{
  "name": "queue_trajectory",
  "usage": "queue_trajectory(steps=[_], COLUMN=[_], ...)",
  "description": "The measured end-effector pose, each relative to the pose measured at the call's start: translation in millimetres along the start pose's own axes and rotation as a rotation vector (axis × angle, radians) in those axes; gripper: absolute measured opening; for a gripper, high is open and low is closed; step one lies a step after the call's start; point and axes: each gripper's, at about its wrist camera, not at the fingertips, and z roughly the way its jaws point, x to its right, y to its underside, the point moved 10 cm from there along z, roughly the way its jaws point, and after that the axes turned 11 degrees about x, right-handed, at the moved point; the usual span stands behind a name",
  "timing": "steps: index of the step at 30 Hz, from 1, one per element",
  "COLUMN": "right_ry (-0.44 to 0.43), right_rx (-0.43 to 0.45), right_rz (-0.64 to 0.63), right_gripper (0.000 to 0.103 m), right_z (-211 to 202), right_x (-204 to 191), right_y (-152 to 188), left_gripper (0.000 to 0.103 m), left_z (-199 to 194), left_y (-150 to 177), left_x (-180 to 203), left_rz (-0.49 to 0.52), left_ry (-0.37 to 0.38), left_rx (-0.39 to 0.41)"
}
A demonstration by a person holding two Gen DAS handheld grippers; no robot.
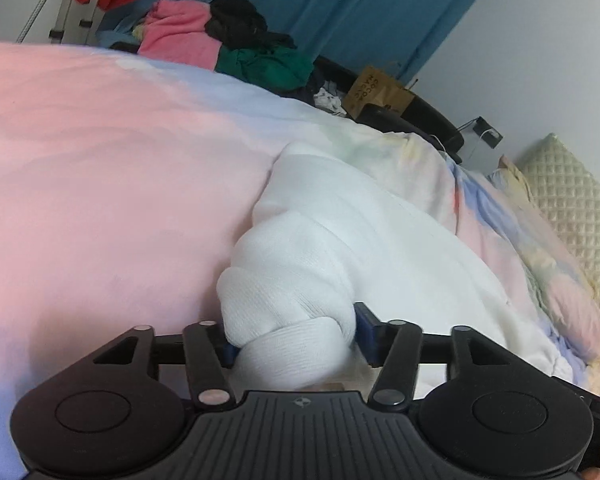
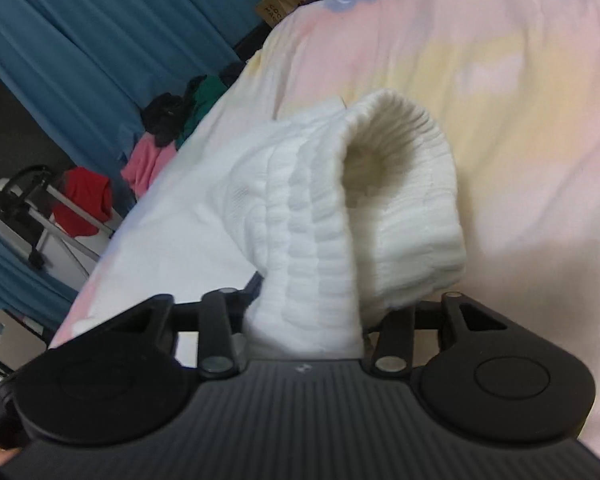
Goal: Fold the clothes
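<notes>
A white ribbed sock lies across the pastel pink, blue and yellow duvet. Its bunched toe end sits between the blue pads of my left gripper and fills the gap, but the fabric looks loose and rounded, not pinched. In the right wrist view the sock's ribbed cuff gapes towards the camera. It rests between the fingers of my right gripper, draped over and hiding the right fingertip. The jaws of both grippers stand apart around the fabric. Both grippers point down at the duvet.
A pile of pink, black and green clothes sits at the far edge of the bed before a blue curtain. A brown paper bag stands beyond the bed. A quilted cream pillow lies at the right. A red garment hangs on a rack.
</notes>
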Motion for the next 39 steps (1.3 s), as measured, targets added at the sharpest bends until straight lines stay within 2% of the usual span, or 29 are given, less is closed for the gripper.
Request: queue_trajectory(steps=[2, 4, 6, 7, 8, 12, 14, 18, 23, 24, 25, 26, 32, 39], right_ry=[0.019, 0.089, 0.148, 0.164, 0.171, 0.145, 0.115, 0.073, 0.006, -0.015, -0.036, -0.057, -0.118, -0.144], right_rx=[-0.026, -0.09, -0.133, -0.142, -0.143, -0.09, -0.044, 0.056, 0.142, 0.153, 0.166, 0.18, 0.262, 0.317], right_rz=[0.017, 0.006, -0.018, -0.039, -0.065, -0.143, -0.195, -0.31, -0.405, -0.419, -0.435, -0.45, -0.502, -0.549], right_gripper=[0.051, 0.055, 0.055, 0.055, 0.055, 0.055, 0.055, 0.055, 0.056, 0.068, 0.086, 0.091, 0.091, 0.091], right_z=[-4.0, -11.7, -27.9, -38.3, -49.9, -101.7, -131.5, -189.4, -249.9, -260.6, -269.8, -279.0, -320.0, -327.3], right_x=[-0.1, -1.5, -6.5, -11.4, -17.9, -51.2, -70.1, -106.4, -145.1, -151.3, -157.9, -164.4, -180.1, -178.1], right_y=[-0.6, -4.1, -11.0, -15.2, -19.7, -43.4, -53.7, -69.4, -68.2, -64.3, -59.8, -55.4, -19.5, 27.7], left_gripper=[0.069, 0.077, 0.08, 0.087, 0.089, 0.089, 0.098, 0.102, 0.103, 0.103, 0.103, 0.103, 0.103, 0.103], left_z=[-8.4, -23.2, -44.1, -56.2, -70.2, -127.0, -154.3, -219.2, -288.3, -300.5, -312.6, -324.3, -373.2, -389.3], left_y=[-7.1, -20.3, -37.6, -46.2, -54.7, -83.5, -96.2, -109.8, -99.5, -96.1, -92.4, -88.2, -57.2, -18.9], left_x=[5.0, 13.6, 27.1, 36.0, 47.2, 87.2, 109.4, 150.6, 189.0, 193.6, 196.8, 198.5, 188.8, 162.5], left_rz=[0.056, 0.134, 0.201, 0.221, 0.226, 0.276, 0.313, 0.413, 0.478, 0.48, 0.478, 0.476, 0.452, 0.452], left_ry=[-0.033, -0.082, -0.117, -0.122, -0.113, -0.096, -0.099, -0.122, -0.096, -0.09, -0.085, -0.078, -0.074, -0.123], left_rx=[-0.019, -0.03, -0.01, 0.002, 0.016, 0.094, 0.146, 0.281, 0.334, 0.341, 0.354, 0.368, 0.424, 0.422])
